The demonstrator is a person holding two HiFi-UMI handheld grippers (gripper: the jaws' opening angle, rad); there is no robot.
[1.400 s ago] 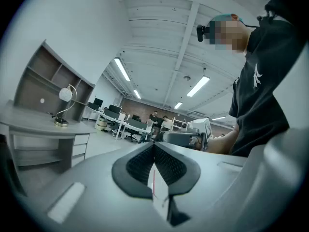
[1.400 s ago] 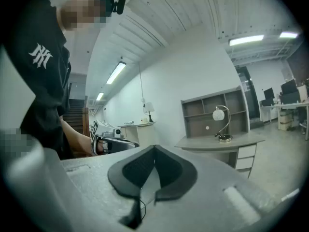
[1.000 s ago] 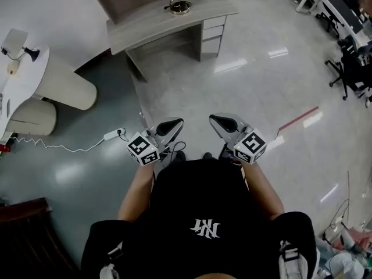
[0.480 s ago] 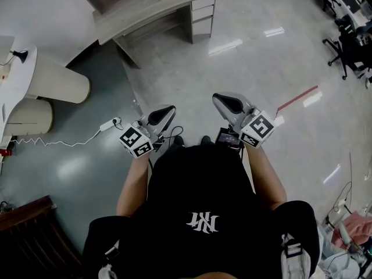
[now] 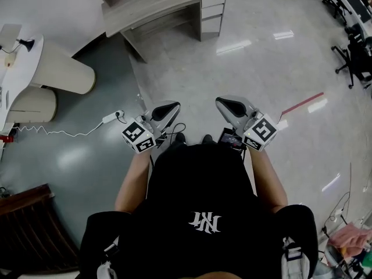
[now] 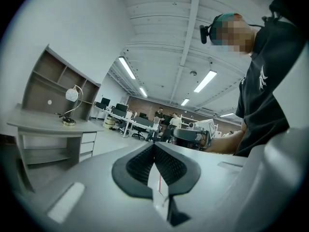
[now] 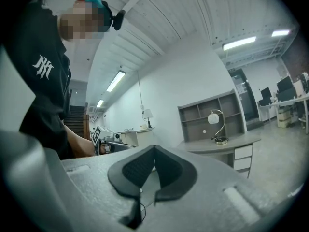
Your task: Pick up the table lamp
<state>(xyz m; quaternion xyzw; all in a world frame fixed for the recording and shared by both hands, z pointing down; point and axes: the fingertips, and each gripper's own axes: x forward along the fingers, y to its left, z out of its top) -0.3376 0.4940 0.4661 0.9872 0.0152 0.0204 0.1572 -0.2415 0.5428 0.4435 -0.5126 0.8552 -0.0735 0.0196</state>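
Desk (image 5: pixel 145 10) ahead: head view clips the table lamp (image 7: pixel 213 118), whole in gripper views; left claw (image 6: pixel 154 145) and right claw (image 7: pixel 154 148) closed, empty.

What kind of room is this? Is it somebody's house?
Probably a big open office, not a house. There are rows of desks with computer screens, black office chairs on a shiny floor, and long strip lights on the ceiling.

I see the lamp (image 7: pixel 213 118) standing upright on the far desk (image 7: pixel 212 147), its white globe shade hanging from a curved metal arm above a round base.
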